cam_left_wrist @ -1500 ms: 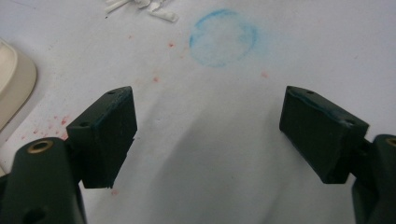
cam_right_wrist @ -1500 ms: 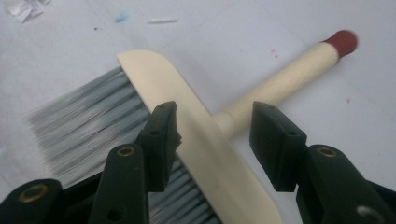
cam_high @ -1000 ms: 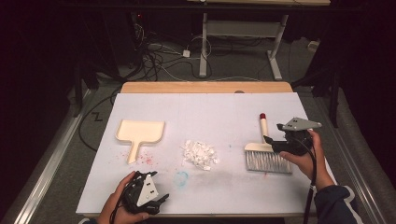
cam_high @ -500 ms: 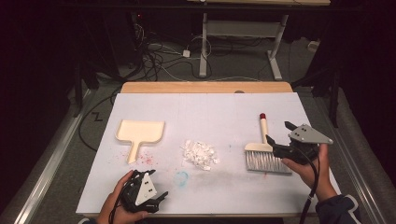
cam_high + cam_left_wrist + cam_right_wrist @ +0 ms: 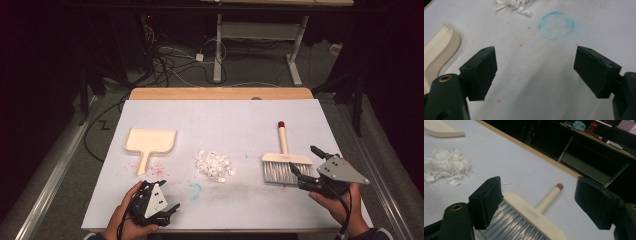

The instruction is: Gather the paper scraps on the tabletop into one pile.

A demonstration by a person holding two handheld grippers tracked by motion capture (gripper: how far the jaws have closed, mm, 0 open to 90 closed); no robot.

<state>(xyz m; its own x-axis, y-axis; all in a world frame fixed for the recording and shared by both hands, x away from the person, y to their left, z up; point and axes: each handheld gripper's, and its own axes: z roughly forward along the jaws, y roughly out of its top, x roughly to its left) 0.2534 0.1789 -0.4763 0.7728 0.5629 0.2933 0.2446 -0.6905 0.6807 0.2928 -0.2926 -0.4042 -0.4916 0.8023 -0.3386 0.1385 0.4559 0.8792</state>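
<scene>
Looking down from the high view, the right hand-held gripper (image 5: 303, 161) has its jaws wide apart and empty; they have just been opening. It sits just beside the small cream hand brush with grey bristles and a red-tipped handle (image 5: 286, 163), which lies flat on the white desk (image 5: 240, 120), bristles toward the person. The heap of white paper shreds (image 5: 215, 165) is between the two hand-held grippers, and the cream plastic dustpan (image 5: 149, 142) lies beyond the left hand-held gripper (image 5: 172, 210), probably laid out so each tool has its own hand.

In the left gripper view, this hand-held gripper (image 5: 534, 67) is also wide and empty, with the dustpan (image 5: 437, 55) near its left jaw.

In the right gripper view, the brush (image 5: 529, 220) lies between the open jaws, near the left one, which looks like a released or not yet taken grip.
</scene>
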